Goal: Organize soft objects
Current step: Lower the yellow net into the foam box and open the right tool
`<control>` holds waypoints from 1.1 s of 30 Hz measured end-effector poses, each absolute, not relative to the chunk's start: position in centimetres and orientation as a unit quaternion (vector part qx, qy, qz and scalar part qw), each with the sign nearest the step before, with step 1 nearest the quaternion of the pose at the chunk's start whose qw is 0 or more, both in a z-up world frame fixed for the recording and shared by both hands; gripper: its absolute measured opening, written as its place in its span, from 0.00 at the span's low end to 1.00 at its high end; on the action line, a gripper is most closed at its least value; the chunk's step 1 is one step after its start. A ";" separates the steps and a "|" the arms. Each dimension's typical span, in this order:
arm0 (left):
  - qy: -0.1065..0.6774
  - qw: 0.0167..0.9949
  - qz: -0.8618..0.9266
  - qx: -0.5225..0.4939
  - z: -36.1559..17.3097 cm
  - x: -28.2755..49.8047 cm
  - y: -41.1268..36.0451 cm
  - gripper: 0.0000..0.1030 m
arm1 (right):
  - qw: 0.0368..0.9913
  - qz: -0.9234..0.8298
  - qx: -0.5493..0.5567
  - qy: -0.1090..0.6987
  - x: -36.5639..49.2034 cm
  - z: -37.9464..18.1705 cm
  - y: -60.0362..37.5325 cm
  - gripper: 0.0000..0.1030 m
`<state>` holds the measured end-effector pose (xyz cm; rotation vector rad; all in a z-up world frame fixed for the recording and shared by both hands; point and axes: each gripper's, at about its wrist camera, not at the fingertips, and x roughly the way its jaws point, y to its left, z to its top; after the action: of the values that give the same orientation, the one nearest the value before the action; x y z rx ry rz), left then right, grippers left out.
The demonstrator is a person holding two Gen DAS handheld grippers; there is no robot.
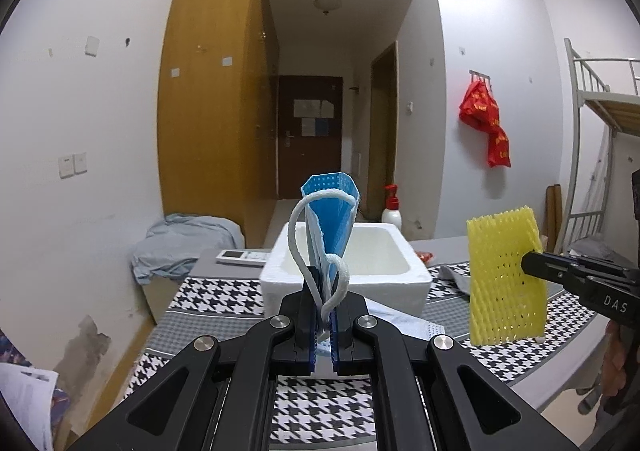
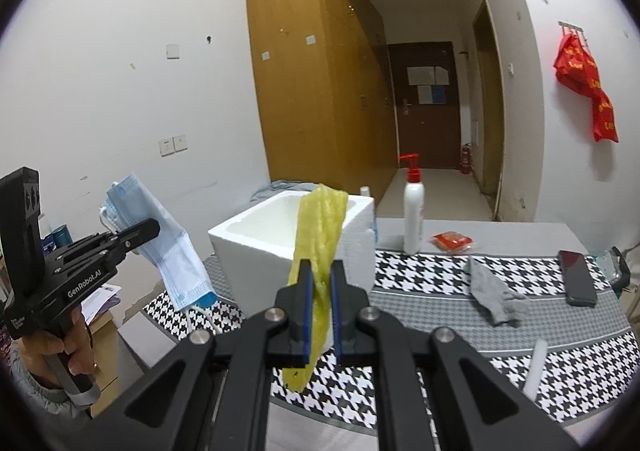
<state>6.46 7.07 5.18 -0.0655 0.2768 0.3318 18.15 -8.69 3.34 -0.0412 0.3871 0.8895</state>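
A houndstooth tablecloth (image 2: 440,275) covers the table, and the white foam box (image 1: 404,283) stands open-topped on it, the landmark for everything else. In front of the box and slightly to its left, the left gripper (image 1: 322,315) pinches a blue face mask (image 1: 330,219) upright. To the box's right, the right gripper (image 2: 320,303) clamps a yellow foam fruit net (image 2: 318,251), long axis vertical. The left looks nearer the box opening. A grey sock (image 2: 492,295) lies further right.
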 end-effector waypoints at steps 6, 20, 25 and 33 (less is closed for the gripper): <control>0.141 0.974 0.175 -0.037 5.1 6.2 7.8 0.05 | 0.878 0.439 -0.025 0.188 18.2 3.2 -7.4 0.10; 0.146 0.971 0.186 -0.036 4.9 6.7 9.1 0.05 | 0.871 0.451 -0.030 0.196 19.6 3.5 -4.7 0.10; 0.147 0.969 0.199 -0.031 4.6 7.4 9.9 0.05 | 0.870 0.455 -0.032 0.187 20.0 4.4 -3.9 0.10; 0.158 0.966 0.203 -0.036 3.9 8.3 11.4 0.05 | 0.867 0.461 -0.033 0.186 21.3 5.2 -2.0 0.10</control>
<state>8.26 11.36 3.93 -0.0727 0.3193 0.4108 21.26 -1.96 5.18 -0.0686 0.3892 0.9659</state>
